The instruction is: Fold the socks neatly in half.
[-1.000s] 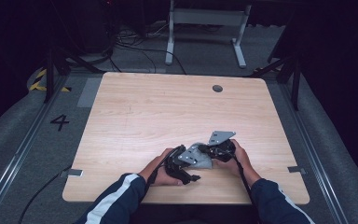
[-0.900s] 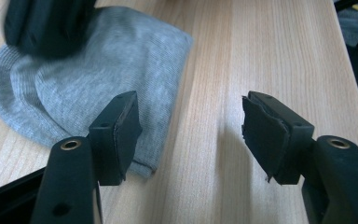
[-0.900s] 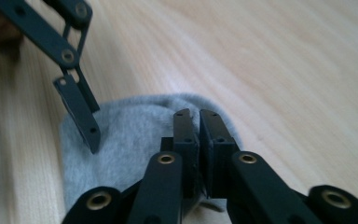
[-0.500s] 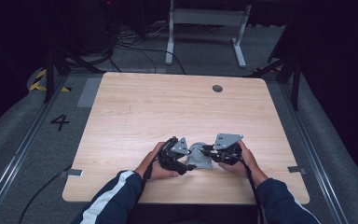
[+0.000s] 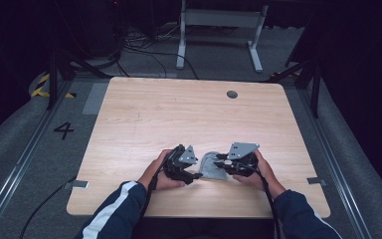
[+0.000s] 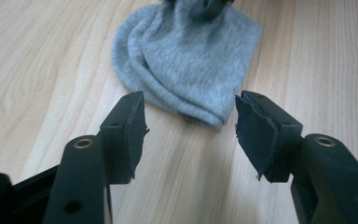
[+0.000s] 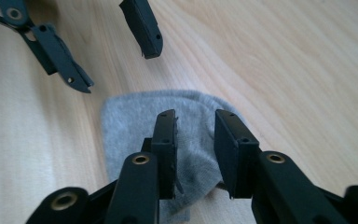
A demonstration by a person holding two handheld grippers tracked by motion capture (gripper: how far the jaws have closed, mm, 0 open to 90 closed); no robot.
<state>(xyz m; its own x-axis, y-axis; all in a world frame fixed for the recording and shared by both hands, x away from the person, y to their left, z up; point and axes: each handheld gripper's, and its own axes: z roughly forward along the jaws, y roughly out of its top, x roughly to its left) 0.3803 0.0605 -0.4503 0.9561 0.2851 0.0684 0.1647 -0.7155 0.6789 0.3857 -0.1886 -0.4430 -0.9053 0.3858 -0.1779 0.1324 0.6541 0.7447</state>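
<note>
Your right tool (image 7: 195,154) hangs just over the small grey knitted sock (image 6: 186,65), folded into a flat bundle. Its jaws have just been opening and now stand a little apart with grey cloth showing in the gap, pads not pressing on it. Your left tool (image 6: 189,133) faces the bundle from the other side, jaws well apart with bare wood between them and nothing held. The sock lies on the light wooden table (image 5: 179,114) near your edge, between the two tools (image 5: 212,167) — close to both.

Judging by the knit, it is very light, soft and limp: it will not break or slip on the pads, but it sags and unfolds if you lift it by one layer. Pinch through the whole stack at a folded edge — the rounded fold seen at the left of the left gripper view looks thickest, so it should give the pads the most to bite on. Press low toward the wood so that the bottom layer comes along too.

As folded, the bundle is only slightly longer than wide. Its long axis seems to run from one tool to the other, roughly across the table in the high view. Which end is toe or cuff I cannot tell.
</note>
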